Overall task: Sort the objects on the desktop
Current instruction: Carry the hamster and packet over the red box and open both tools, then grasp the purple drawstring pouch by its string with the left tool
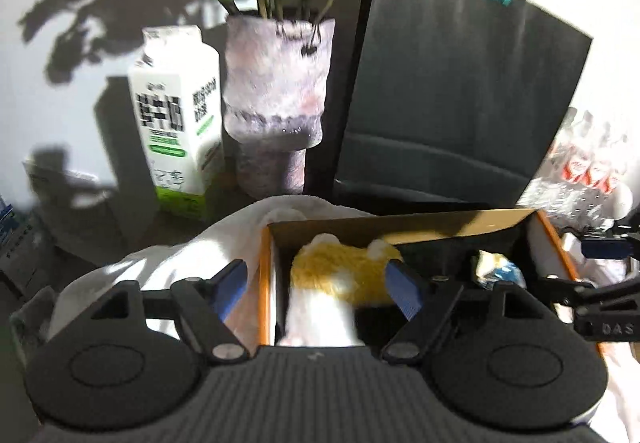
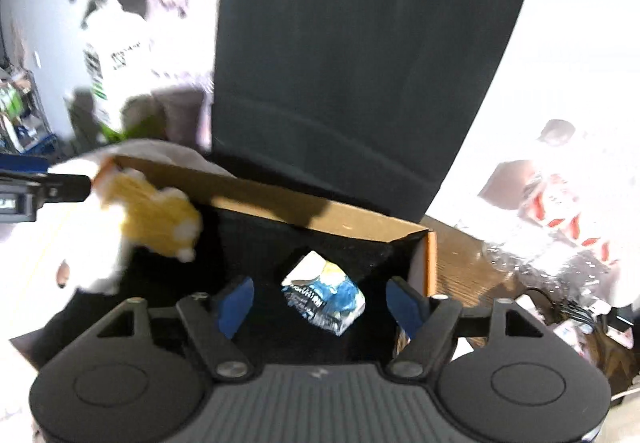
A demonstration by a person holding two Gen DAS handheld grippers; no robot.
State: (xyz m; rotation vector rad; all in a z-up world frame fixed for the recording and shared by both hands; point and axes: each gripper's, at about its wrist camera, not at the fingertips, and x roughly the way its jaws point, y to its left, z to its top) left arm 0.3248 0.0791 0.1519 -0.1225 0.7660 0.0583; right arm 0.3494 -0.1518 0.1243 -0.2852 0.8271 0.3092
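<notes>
Tools released over a cardboard box (image 1: 400,229).
Left tool (image 1: 320,283) stood spread, a yellow and white plush toy (image 1: 344,275) between its fingers inside the box, apparently not gripped. Right tool (image 2: 320,303) gaped over a crumpled blue and white packet (image 2: 324,297) on the box's dark floor, pads apart from it.

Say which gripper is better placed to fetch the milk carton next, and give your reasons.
Left, probably. The milk carton stands ahead of the left gripper, whose open jaws hold nothing. The right gripper, also open, hovers over the cardboard box, with the carton farther off to its left.
</notes>
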